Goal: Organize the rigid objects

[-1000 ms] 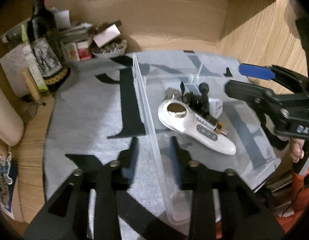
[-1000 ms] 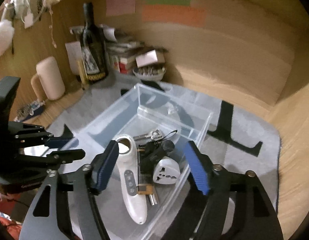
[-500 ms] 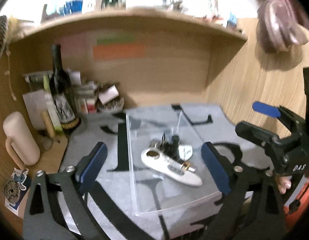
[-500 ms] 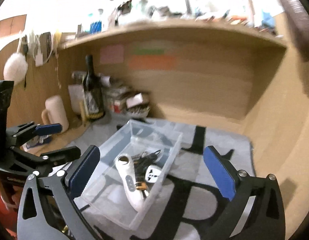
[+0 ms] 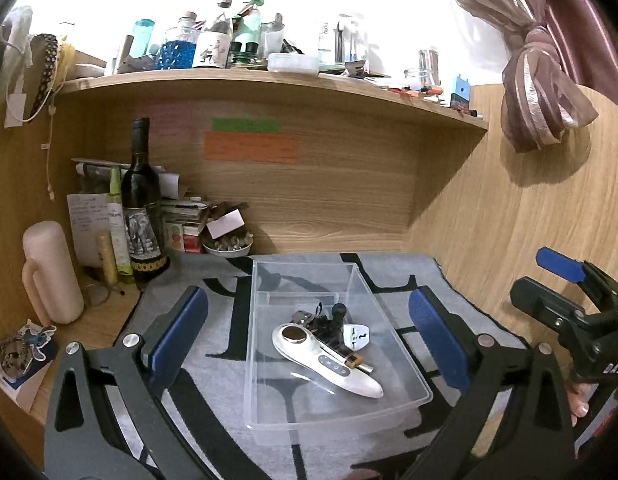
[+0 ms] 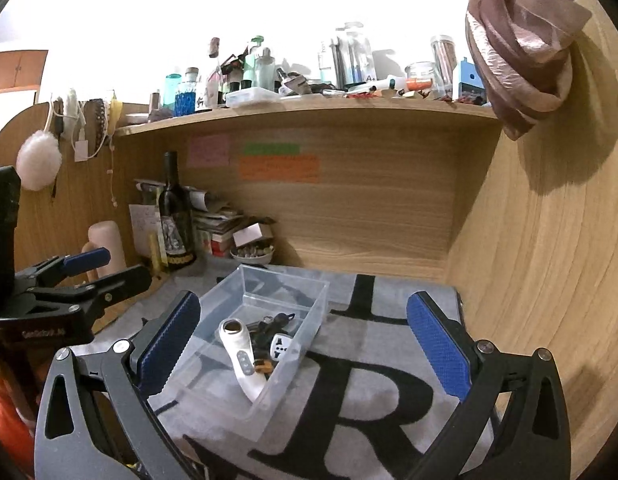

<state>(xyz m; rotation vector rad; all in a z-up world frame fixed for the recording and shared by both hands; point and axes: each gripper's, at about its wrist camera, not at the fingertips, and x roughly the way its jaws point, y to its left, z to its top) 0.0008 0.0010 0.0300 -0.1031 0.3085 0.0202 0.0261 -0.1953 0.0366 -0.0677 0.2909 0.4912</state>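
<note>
A clear plastic box (image 5: 409, 402) (image 6: 309, 340) stands on a grey mat with black letters. In it lie a white handheld device (image 5: 329, 364) (image 6: 241, 356), a white plug adapter (image 5: 355, 336) (image 6: 281, 346), keys and a dark small item (image 5: 329, 322). My left gripper (image 5: 309, 336) is open wide and empty, held back above the box's near side. My right gripper (image 6: 301, 340) is open wide and empty, back from the box; it also shows at the right of the left wrist view (image 5: 565, 280).
A wine bottle (image 5: 143, 208), a pink mug (image 5: 51, 272), a bowl of small things (image 5: 227, 246) and stacked papers stand at the back left. A wooden back wall and right side wall (image 5: 509, 220) close the desk in. A crowded shelf (image 5: 269, 80) runs overhead.
Both grippers have pulled back and up from the box, and both have opened wide. The box and its contents have not moved.
</note>
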